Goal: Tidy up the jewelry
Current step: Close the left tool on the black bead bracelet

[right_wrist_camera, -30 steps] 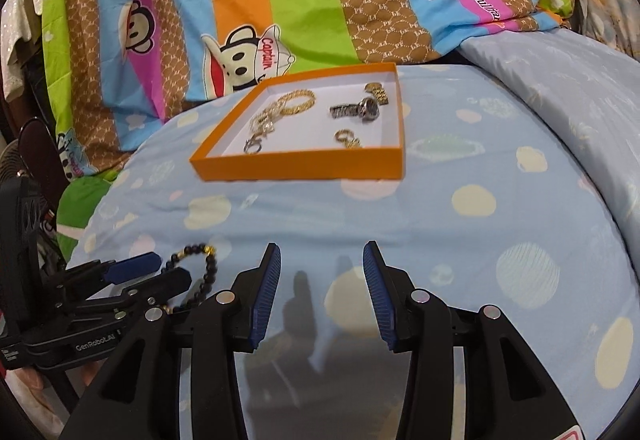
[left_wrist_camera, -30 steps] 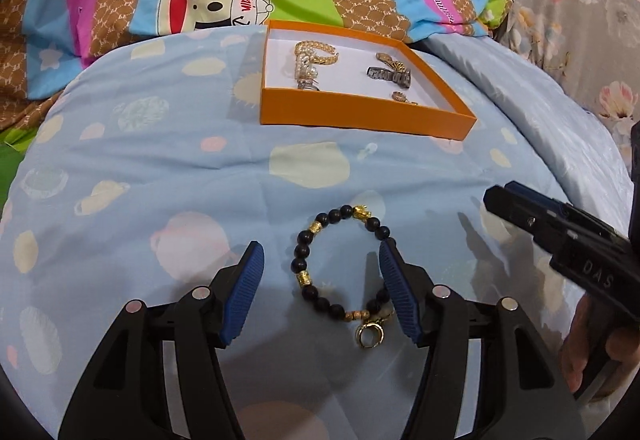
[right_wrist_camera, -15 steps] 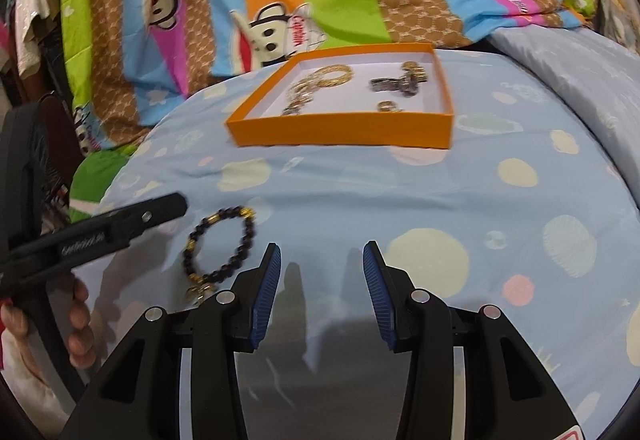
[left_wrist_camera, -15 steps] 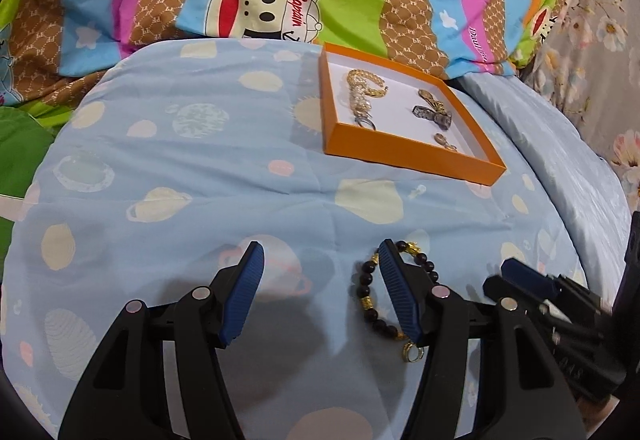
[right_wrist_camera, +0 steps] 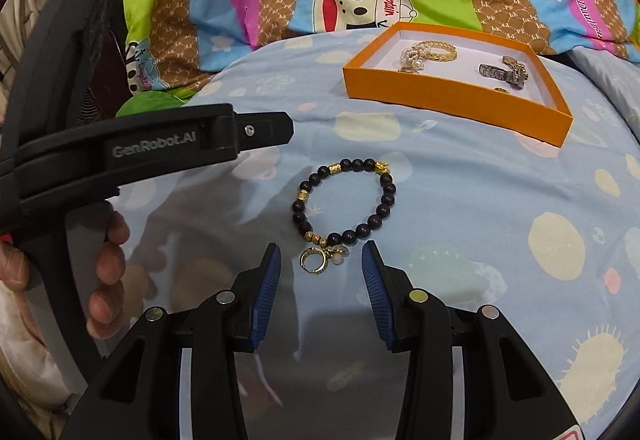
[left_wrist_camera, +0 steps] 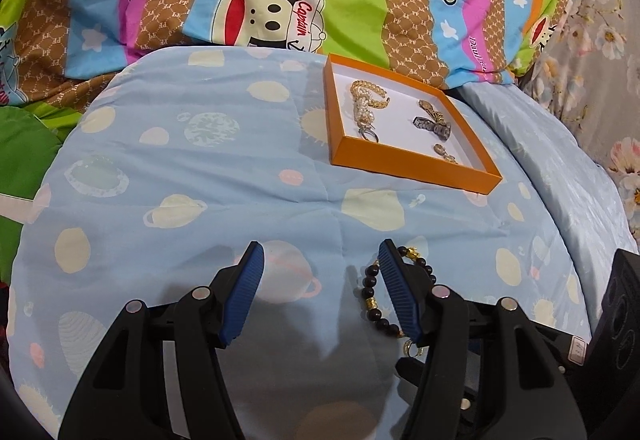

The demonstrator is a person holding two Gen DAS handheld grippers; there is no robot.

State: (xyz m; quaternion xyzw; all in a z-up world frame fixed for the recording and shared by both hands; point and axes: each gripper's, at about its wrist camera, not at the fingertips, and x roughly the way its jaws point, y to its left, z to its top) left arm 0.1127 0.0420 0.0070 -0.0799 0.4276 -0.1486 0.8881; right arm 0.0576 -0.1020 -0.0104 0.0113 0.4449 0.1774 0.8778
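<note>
A black bead bracelet [right_wrist_camera: 344,200] with gold beads and a gold charm lies flat on the blue bedspread. My right gripper [right_wrist_camera: 320,264] is open, its fingertips on either side of the charm end, just short of it. In the left wrist view the bracelet [left_wrist_camera: 370,292] is partly hidden behind the right finger of my open, empty left gripper [left_wrist_camera: 320,264]. An orange tray [right_wrist_camera: 448,96] with a white floor holds a gold chain, a pearl piece, a watch and small rings; it also shows in the left wrist view [left_wrist_camera: 412,164].
The left gripper's black body [right_wrist_camera: 132,148] and the hand holding it fill the left of the right wrist view. A striped monkey-print blanket [left_wrist_camera: 280,0] lies behind the tray. A pale blue pillow [left_wrist_camera: 560,168] lies at the right.
My right gripper has swung left onto the bracelet, which is now centred before its fingertips. My left gripper has drifted left, so the bracelet sits behind its right finger.
</note>
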